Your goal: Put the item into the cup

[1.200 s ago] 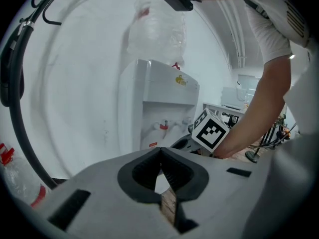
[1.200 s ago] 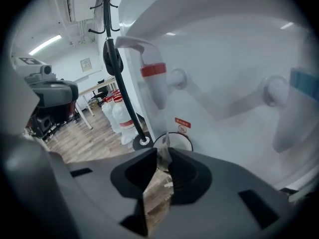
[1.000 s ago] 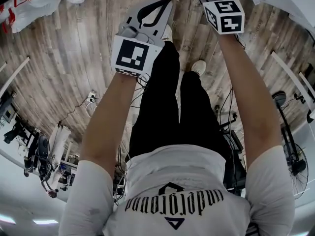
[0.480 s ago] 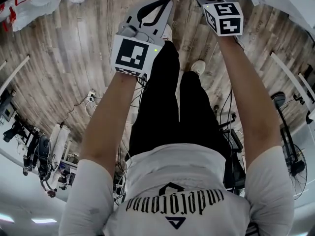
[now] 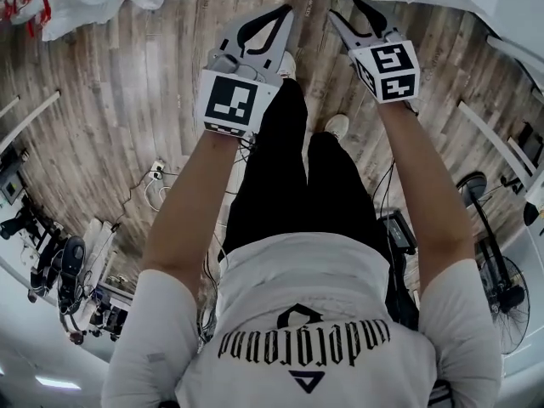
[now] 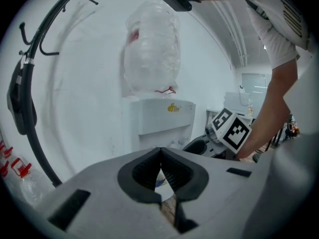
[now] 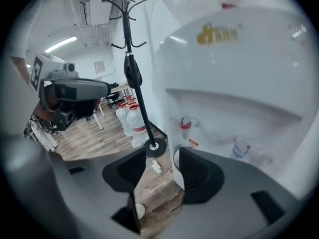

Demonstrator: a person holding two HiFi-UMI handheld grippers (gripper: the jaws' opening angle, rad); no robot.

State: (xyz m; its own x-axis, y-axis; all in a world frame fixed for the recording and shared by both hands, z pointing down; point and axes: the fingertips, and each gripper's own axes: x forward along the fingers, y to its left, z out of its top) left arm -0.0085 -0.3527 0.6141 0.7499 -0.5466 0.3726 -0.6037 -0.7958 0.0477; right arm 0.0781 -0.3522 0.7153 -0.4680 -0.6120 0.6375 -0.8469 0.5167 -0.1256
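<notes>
The person stood on a wood floor [image 5: 127, 100] facing a white water dispenser [image 7: 234, 83], one claw held out in each hand. The left claw [image 6: 160, 149] was closed, its tips meeting with nothing pinched between them. Past it stood the dispenser's front, with a clear upturned bottle [image 6: 152, 49] on top.

The right claw [image 7: 162, 153] stood wide apart and empty. Its jaws had just been opening, and only floor and the dispenser's lower corner showed in the gap. Its marker cube [image 6: 232, 128] was in sight from the left gripper view, off to the right.

Seen through the right claw's gap, a small white object [image 7: 156, 167] lay on the floor near the round base of a black coat stand [image 7: 135, 83], clear of both claws. Lower down, a round white rim [image 7: 139, 210] sat on the boards — it may have been the cup, but it was too small to be sure. What was inside it, if anything, could not be made out. Several water bottles [image 7: 130, 121] stood behind the stand.
</notes>
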